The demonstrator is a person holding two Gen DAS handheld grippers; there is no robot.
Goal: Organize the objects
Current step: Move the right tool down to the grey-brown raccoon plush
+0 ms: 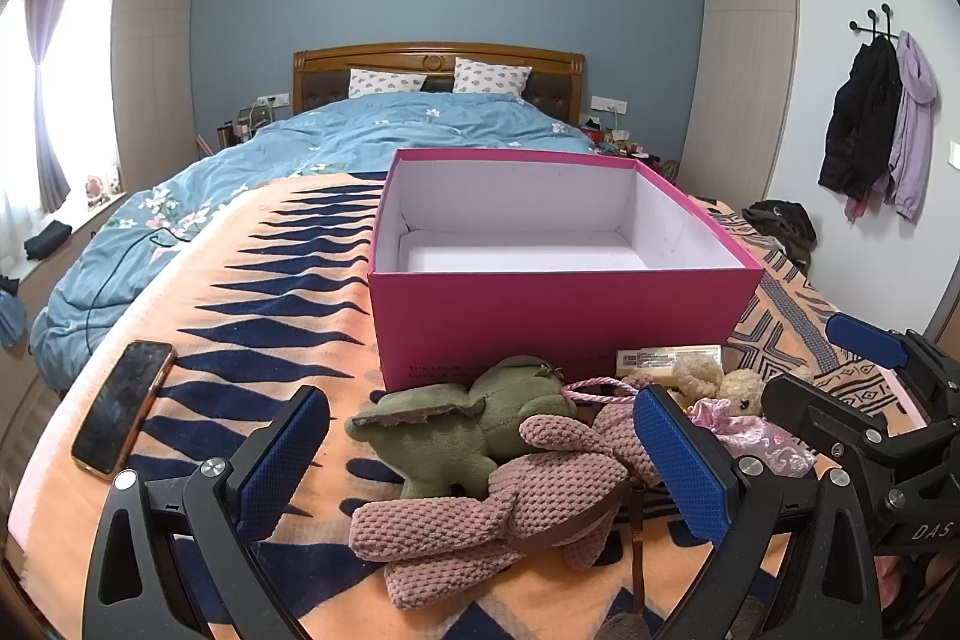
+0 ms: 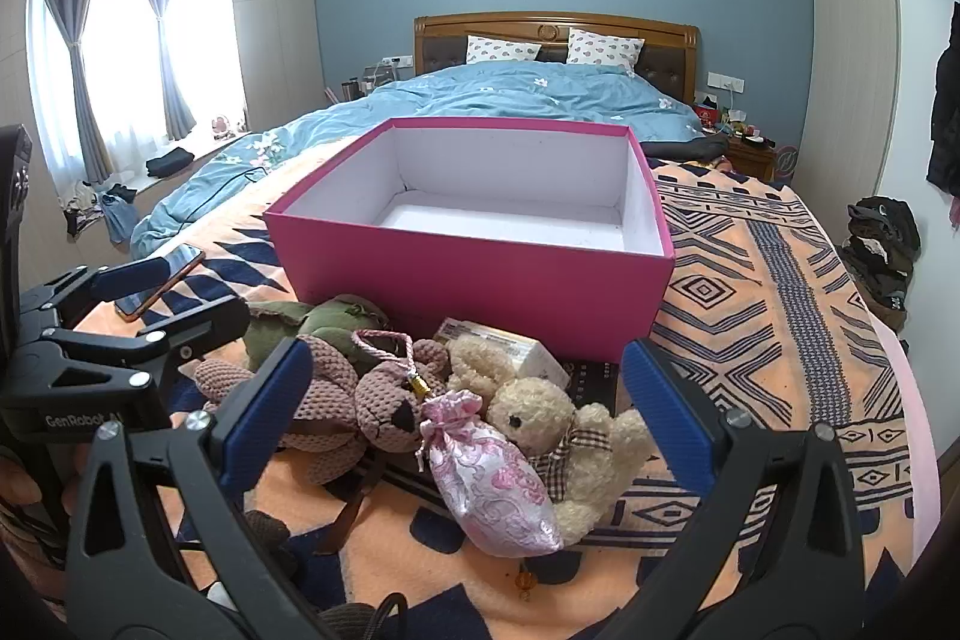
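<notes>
An open pink box [image 1: 558, 316] [image 2: 480, 280] with a white, bare inside stands on the orange patterned blanket [image 1: 270, 292]. In front of it lies a pile: a green plush toy [image 1: 462, 430] [image 2: 324, 322], a pink knitted bear [image 1: 510, 514] [image 2: 372, 400], a cream teddy bear [image 2: 558, 430] [image 1: 726, 385], a pink satin pouch [image 2: 498, 484] [image 1: 756, 445] and a small yellow packet [image 1: 666, 359] [image 2: 510, 346]. My left gripper [image 1: 486, 466] is open, its jaws either side of the pink bear and green toy. My right gripper [image 2: 474, 418] is open around the pouch and cream teddy.
A phone [image 1: 123, 406] [image 2: 162, 280] lies on the blanket to the left. A blue duvet [image 1: 360, 136] and pillows cover the bed's far half. Coats [image 1: 876, 130] hang on the right wall. Clothes are piled right of the bed [image 2: 882, 244].
</notes>
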